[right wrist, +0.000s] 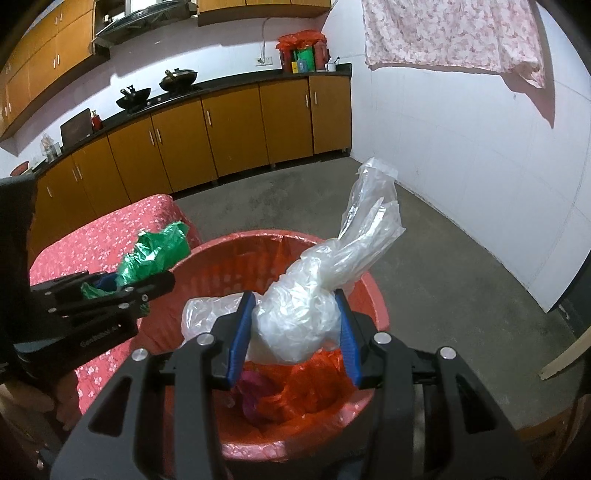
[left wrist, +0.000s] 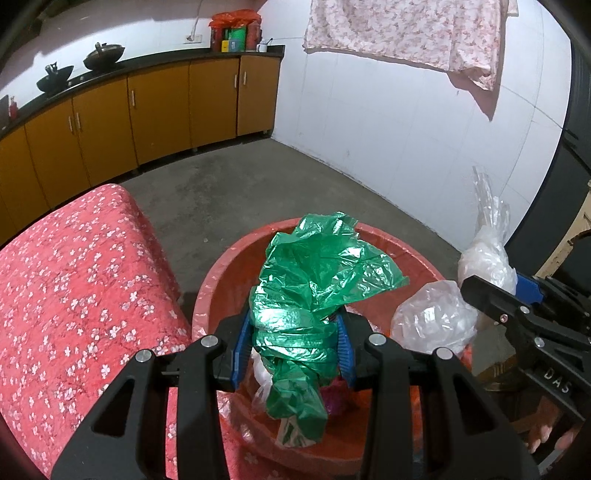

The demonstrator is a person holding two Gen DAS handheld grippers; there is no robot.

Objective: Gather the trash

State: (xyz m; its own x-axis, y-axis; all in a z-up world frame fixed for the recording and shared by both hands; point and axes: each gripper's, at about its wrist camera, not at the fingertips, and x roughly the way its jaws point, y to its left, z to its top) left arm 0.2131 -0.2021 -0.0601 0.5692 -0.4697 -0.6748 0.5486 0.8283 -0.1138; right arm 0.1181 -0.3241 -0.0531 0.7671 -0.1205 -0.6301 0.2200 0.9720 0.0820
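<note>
Left wrist view: nearest to us, the left gripper has its jaws partly closed on a crumpled green plastic bag, which bulges above and hangs below the blue pads. Directly beneath and beyond the jaws we see the red bin, lined with a red bag, with pink and clear scraps lying inside. To the right of the jaws the right gripper enters, with clear film at its tip. To the left of the jaws stands a surface under a red flowered cloth. Farther ahead we find the concrete floor, then yellow cabinets under a dark counter that carries two woks.

Right wrist view: the right gripper has its jaws partly closed on a clear plastic bag, whose twisted neck rises above and beyond them. We place this bag over the red bin. Left of the jaws, the left gripper holds the green plastic bag near the bin's left rim. Far ahead and to the right, a flowered sheet hangs against the white wall.
</note>
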